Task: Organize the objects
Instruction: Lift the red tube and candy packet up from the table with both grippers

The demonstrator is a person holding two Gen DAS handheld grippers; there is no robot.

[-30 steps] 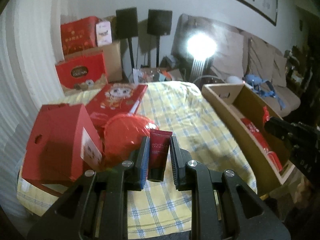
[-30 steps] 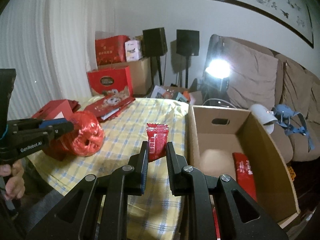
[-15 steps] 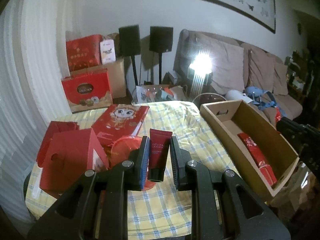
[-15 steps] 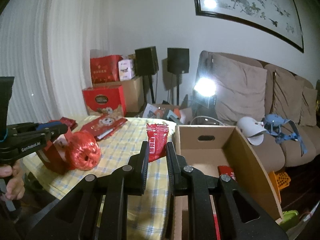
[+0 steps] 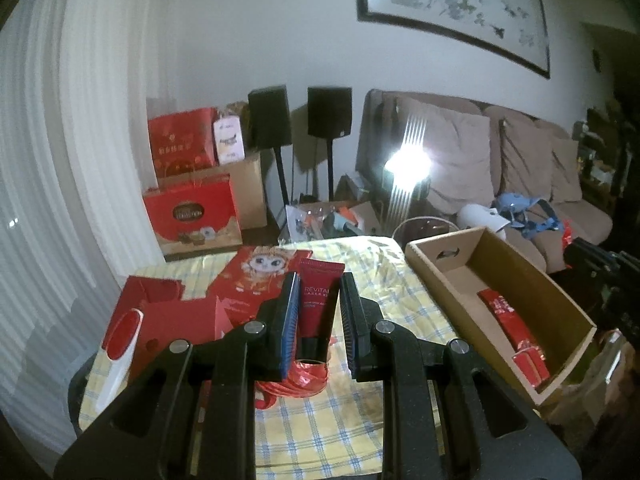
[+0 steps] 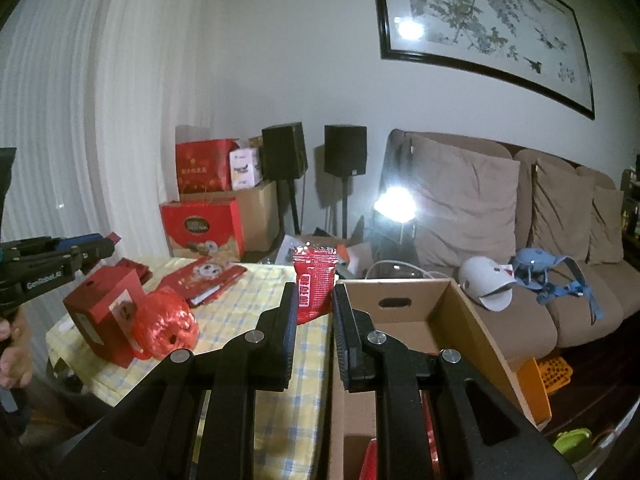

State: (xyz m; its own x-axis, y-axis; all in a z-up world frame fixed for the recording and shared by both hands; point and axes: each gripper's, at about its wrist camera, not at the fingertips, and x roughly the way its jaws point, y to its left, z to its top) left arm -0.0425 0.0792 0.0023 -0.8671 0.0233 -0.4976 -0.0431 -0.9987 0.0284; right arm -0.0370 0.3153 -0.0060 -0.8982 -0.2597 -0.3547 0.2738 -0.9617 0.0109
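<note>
Dim living room: brown sofa [image 6: 500,216] along the back wall, framed painting [image 6: 480,20] above it, two black speakers [image 6: 312,152] on stands, a bright lamp glare by the sofa arm. In front of me a table under a yellow checked cloth [image 5: 396,300].

My left gripper [image 5: 318,312] is clamped on a dark red cosmetic tube [image 5: 318,300], cap end down, crimped end up, pinched between both pads and held up off the cloth. Below it on the table I see a shiny red ribbon ball [image 6: 166,326], touching a red carton [image 6: 106,316] on its left. Further back lies a flat red gift box [image 5: 256,276] with a cartoon face on the lid.

My right gripper [image 6: 312,312] is closed narrow on a red snack sachet [image 6: 314,284], upright, lower part squeezed between the pads, top sticking out above the fingertips, in the air by the table's right edge.

The open cardboard box [image 5: 560,296] sits at the table's right side. Inside it lie red packets [image 5: 512,324] along the bottom. In the right wrist view the left gripper shows at the far left edge, a hand [image 6: 14,356] on its grip.
</note>
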